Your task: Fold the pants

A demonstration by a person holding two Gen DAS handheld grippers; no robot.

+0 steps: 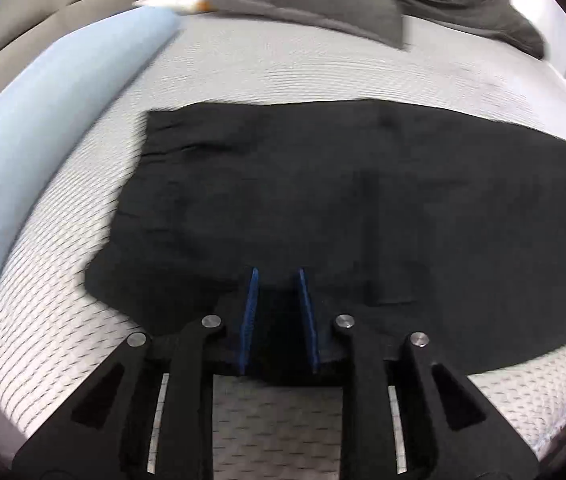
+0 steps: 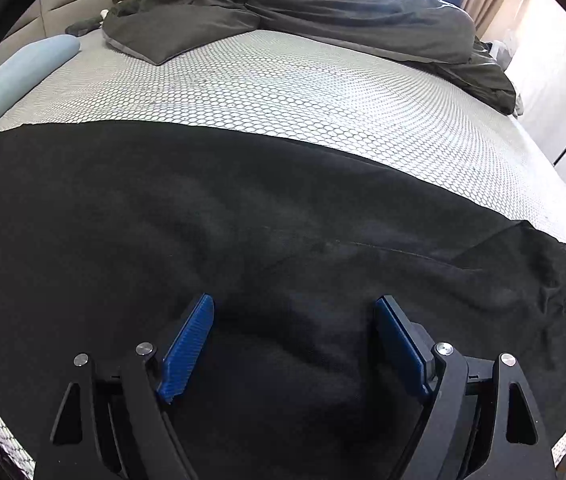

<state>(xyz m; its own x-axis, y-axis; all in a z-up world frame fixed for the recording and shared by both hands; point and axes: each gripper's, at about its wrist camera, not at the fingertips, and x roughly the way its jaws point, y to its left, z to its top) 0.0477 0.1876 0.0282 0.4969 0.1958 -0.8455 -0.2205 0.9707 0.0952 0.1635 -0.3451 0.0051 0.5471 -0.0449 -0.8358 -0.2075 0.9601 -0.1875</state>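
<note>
Mattress (image 2: 303, 92), black pants (image 2: 203, 220) flat, right gripper (image 2: 295, 312) spread

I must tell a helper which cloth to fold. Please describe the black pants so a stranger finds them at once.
Start from the white honeycomb-patterned mattress. The black pants lie spread flat across its near part, right under both tongs. Unlike the grey duvet bunched at the far end, and the pale blue bolster along the left edge, they are black and flat.
</note>
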